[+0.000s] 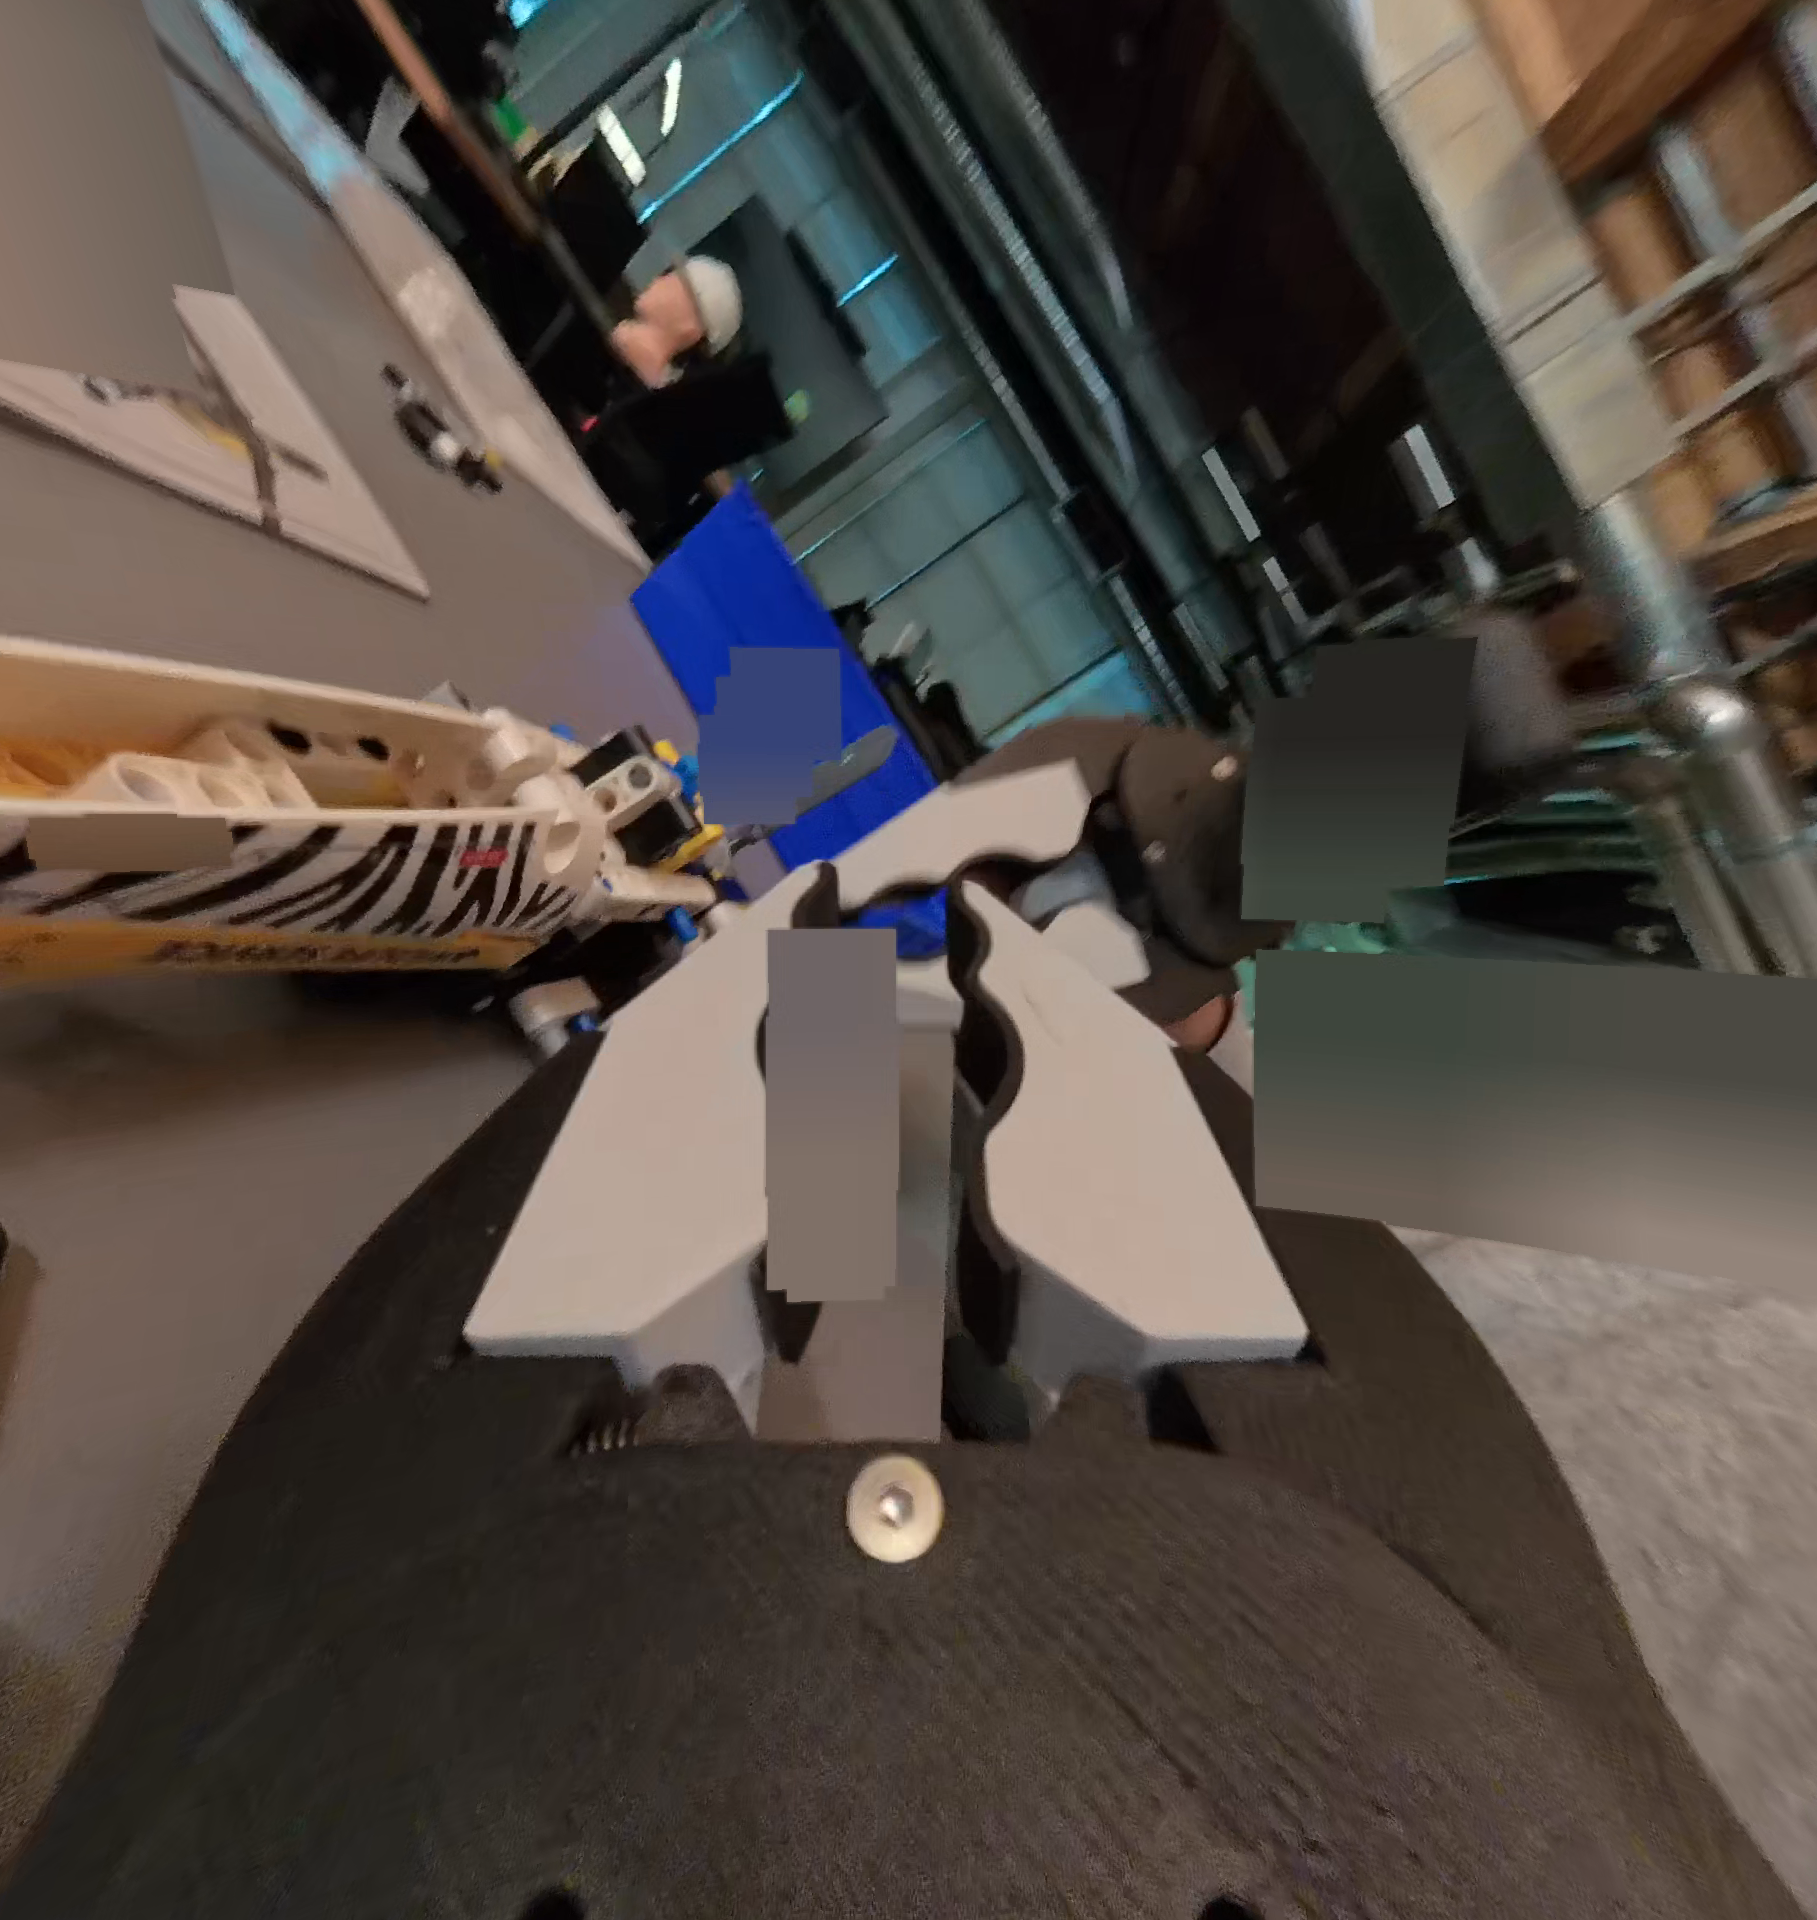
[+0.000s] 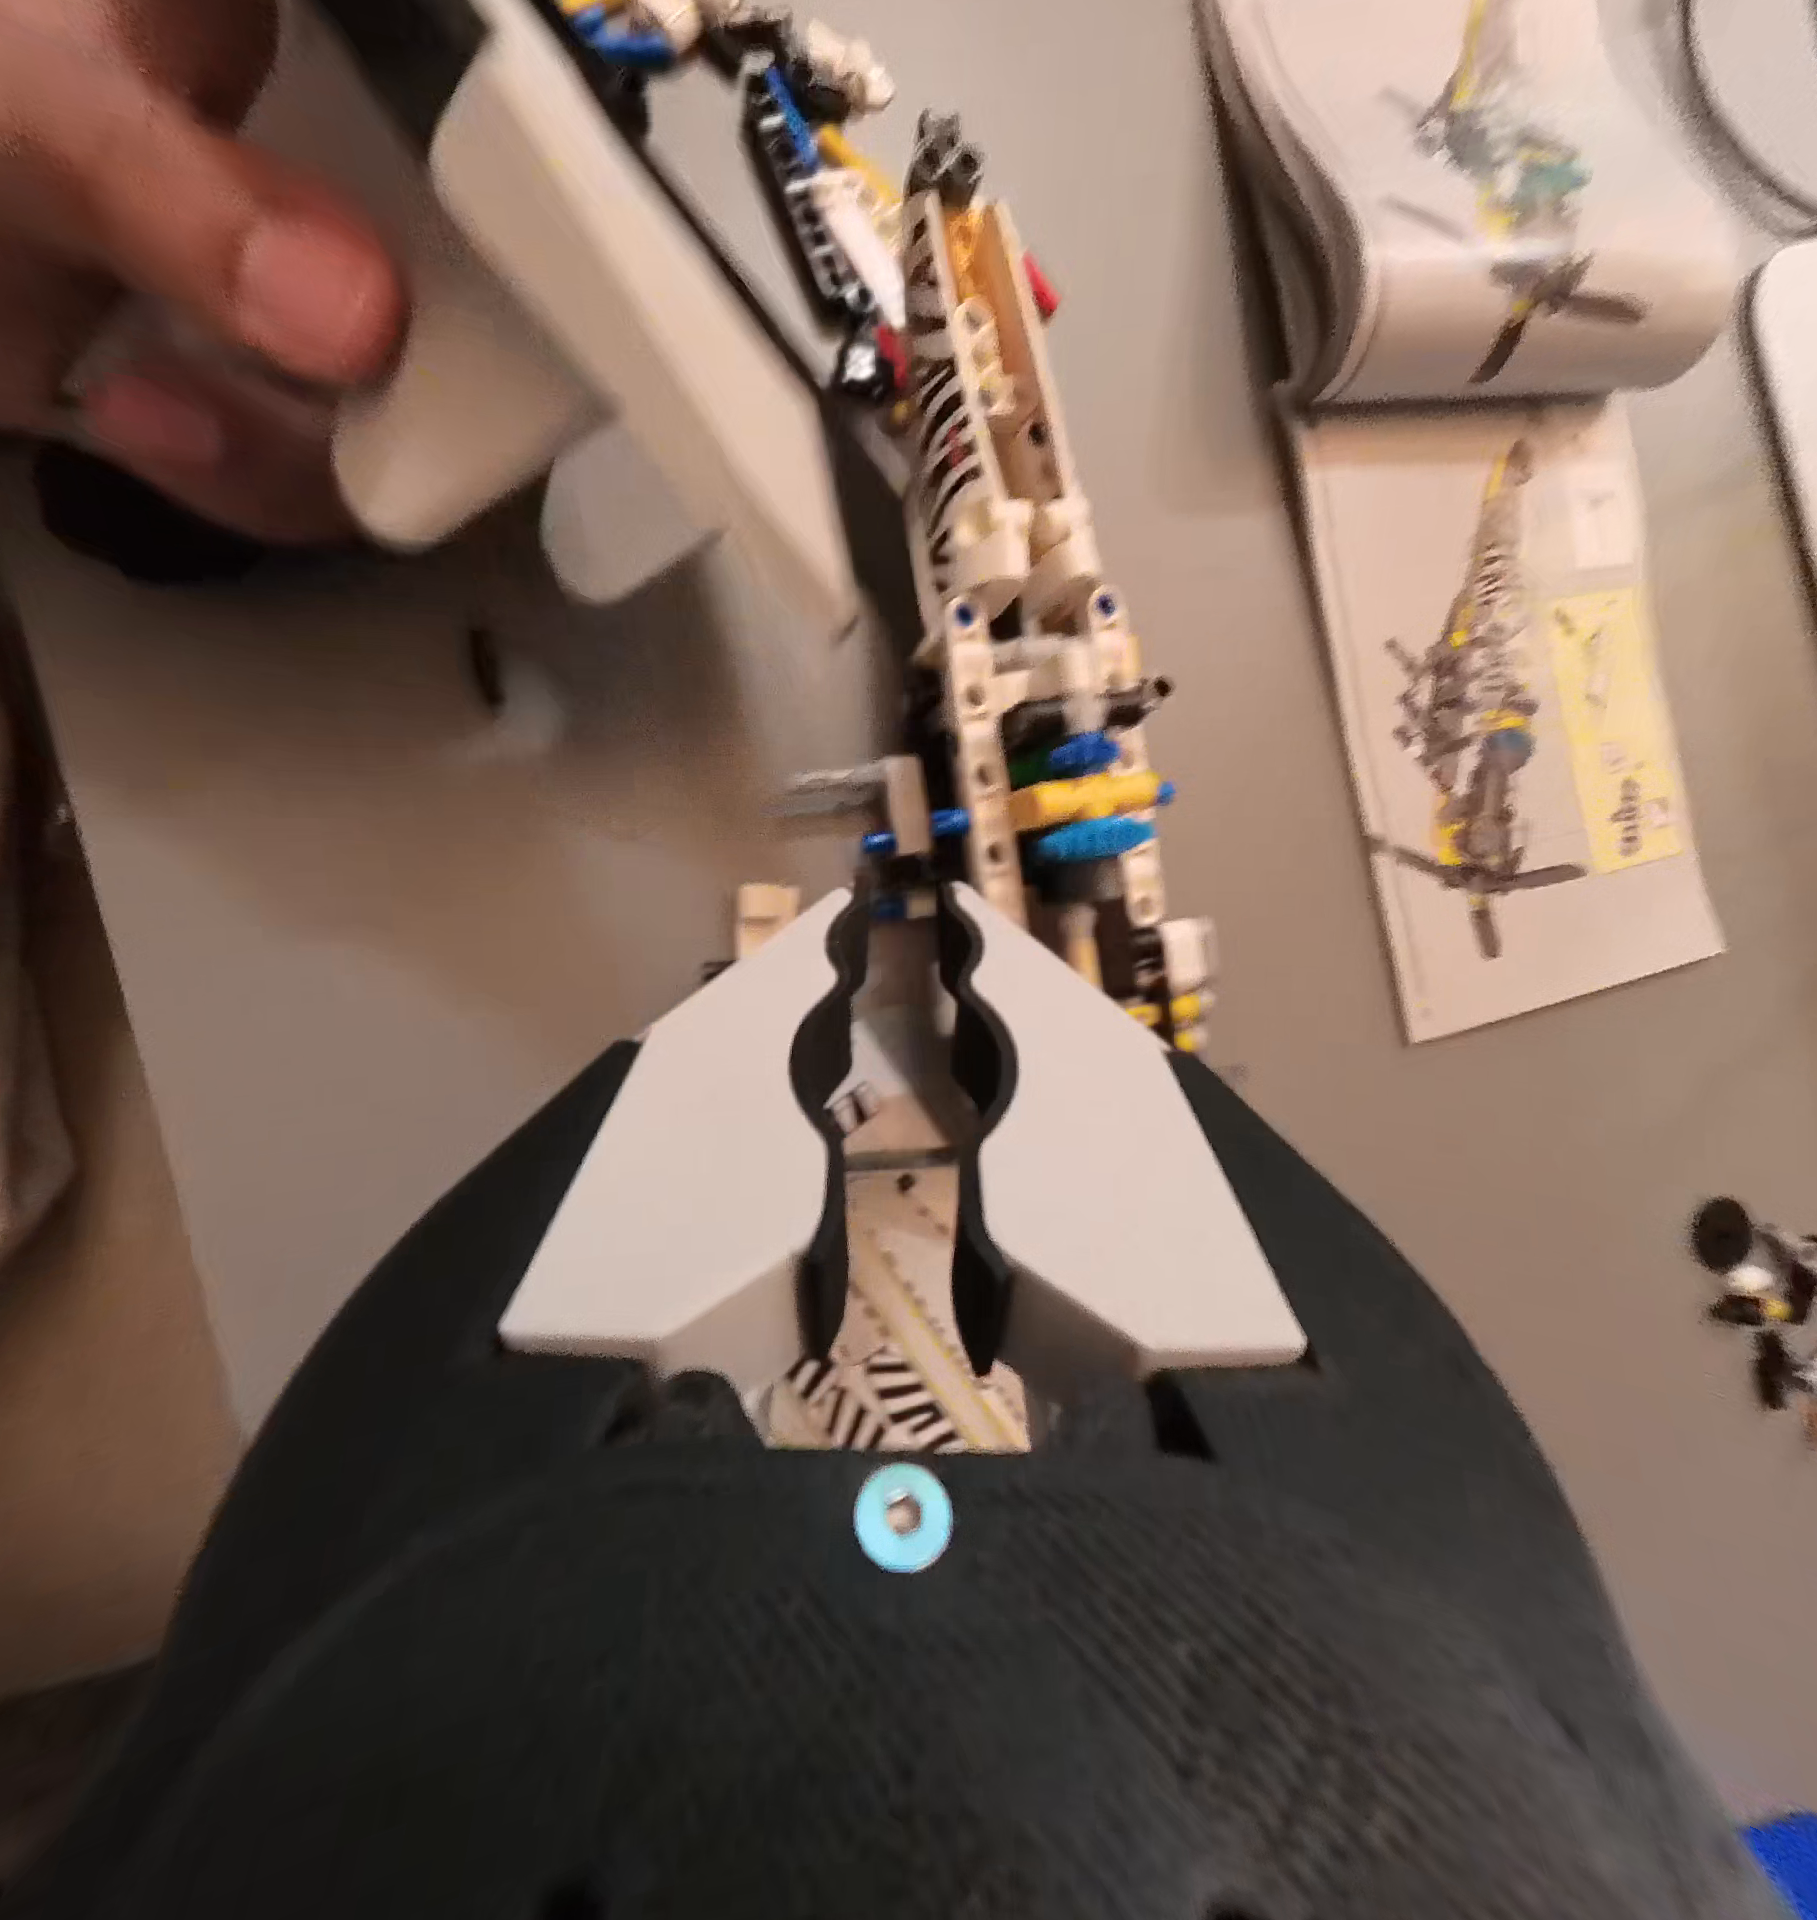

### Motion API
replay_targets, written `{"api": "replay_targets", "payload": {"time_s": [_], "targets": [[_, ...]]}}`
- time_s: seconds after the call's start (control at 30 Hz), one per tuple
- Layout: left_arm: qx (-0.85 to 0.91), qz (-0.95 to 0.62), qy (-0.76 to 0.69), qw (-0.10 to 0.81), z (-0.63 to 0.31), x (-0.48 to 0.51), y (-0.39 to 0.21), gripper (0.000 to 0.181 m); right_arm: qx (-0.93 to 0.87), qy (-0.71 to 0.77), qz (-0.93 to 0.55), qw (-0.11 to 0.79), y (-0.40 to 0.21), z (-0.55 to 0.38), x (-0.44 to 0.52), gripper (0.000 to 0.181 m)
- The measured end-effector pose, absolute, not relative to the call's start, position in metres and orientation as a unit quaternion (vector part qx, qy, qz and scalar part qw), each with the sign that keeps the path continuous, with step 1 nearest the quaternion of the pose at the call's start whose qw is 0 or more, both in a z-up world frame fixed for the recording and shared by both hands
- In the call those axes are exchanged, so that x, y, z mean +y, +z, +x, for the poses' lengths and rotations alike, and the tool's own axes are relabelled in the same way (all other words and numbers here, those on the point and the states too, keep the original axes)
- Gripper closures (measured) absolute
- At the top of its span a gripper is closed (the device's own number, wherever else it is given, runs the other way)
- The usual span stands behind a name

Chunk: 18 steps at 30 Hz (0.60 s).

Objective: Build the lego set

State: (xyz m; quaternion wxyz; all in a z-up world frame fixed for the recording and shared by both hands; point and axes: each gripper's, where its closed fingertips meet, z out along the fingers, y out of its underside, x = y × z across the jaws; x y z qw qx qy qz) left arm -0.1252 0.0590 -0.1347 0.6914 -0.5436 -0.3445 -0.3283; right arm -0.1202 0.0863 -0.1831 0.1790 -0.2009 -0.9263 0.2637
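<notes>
The lego model (image 2: 997, 540), a long white build with zebra-striped panels, yellow trim and blue pins, lies on the grey table (image 2: 364, 831). My right gripper (image 2: 899, 906) straddles one end of it. Its fingers close on a grey part with blue pins, and striped panels show under the jaws. In the left wrist view the model (image 1: 312, 862) lies to the left. My left gripper (image 1: 888, 899) is open and empty, just right of the model's end, facing the right gripper (image 1: 987, 821). The left gripper (image 2: 530, 343) and a hand (image 2: 156, 208) show at the top left of the right wrist view.
An open instruction booklet (image 2: 1506, 727) lies right of the model and also shows in the left wrist view (image 1: 208, 447). A small pile of loose parts (image 2: 1766, 1299) lies at the right of the table. A blue container (image 1: 738, 623) stands past the table edge, with shelving behind it. One gripper's finger ends stand about 5 cm off the other's.
</notes>
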Motion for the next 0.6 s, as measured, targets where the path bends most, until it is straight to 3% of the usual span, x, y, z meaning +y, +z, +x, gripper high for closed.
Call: {"api": "replay_targets", "payload": {"time_s": [0.17, 0.3, 0.43, 0.6], "targets": [[-0.328, -0.475, -0.313, 0.754, -0.135, 0.036, -0.114, 0.180, -0.922, 0.287, -0.224, 0.130, -0.210, -0.092, 0.082, 0.166], [-0.322, -0.480, -0.307, 0.756, -0.133, 0.037, -0.113, 0.178, -0.921, 0.285, -0.233, 0.130, -0.226, -0.092, 0.084, 0.161], [-0.314, -0.494, -0.295, 0.755, -0.129, 0.039, -0.114, 0.175, -0.914, 0.300, -0.247, 0.118, -0.228, -0.094, 0.083, 0.167], [-0.309, -0.501, -0.302, 0.750, -0.125, 0.043, -0.115, 0.166, -0.876, 0.384, -0.270, 0.116, -0.200, -0.097, 0.072, 0.167]]}}
